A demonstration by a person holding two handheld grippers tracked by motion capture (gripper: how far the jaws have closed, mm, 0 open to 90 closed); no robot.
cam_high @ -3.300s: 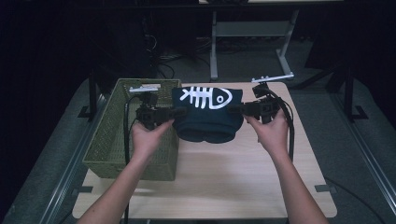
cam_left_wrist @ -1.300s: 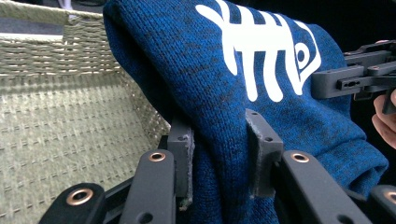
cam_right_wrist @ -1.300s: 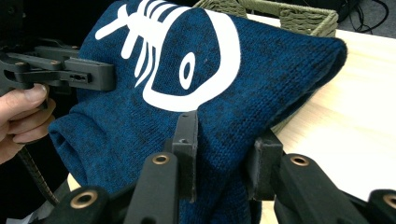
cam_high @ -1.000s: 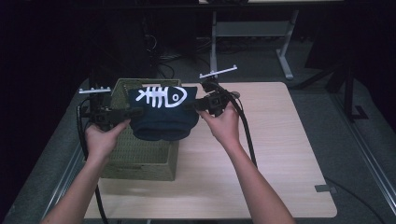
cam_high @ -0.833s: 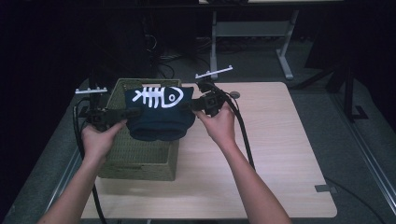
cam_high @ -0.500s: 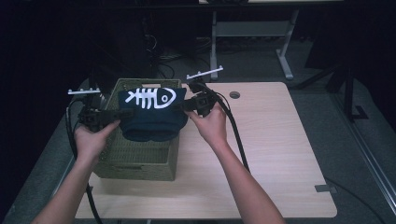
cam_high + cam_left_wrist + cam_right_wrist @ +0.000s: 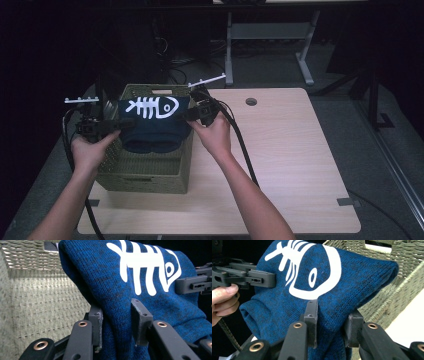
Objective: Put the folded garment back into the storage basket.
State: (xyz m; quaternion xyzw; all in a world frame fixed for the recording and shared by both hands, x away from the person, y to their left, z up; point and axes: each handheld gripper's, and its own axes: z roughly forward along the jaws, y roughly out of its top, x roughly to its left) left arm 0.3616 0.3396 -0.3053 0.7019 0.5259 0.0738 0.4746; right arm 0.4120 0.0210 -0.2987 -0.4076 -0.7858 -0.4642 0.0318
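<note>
A folded dark blue knit sweater (image 7: pixel 154 125) with a white fish-skeleton print hangs between both grippers over the open green woven basket (image 7: pixel 145 170). My left gripper (image 7: pixel 117 126) is shut on the sweater's left side; its jaws pinch the blue knit (image 7: pixel 117 322) in the left gripper view. On the sweater's right side my right gripper (image 7: pixel 190 116) is shut, its pads clamping the cloth (image 7: pixel 329 325) in the right gripper view. The basket's inner wall (image 7: pixel 47 302) lies just behind and below the sweater.
The basket stands on the left part of a light wooden table (image 7: pixel 285 160) with a round cable hole (image 7: pixel 251 101). Dark floor and a metal stand (image 7: pixel 270 40) lie beyond the far edge. Cables trail from both grippers.
Both hands have carried the sweater leftward, from over the table's middle to above the basket, and slightly down. Both grips stay as they were.
</note>
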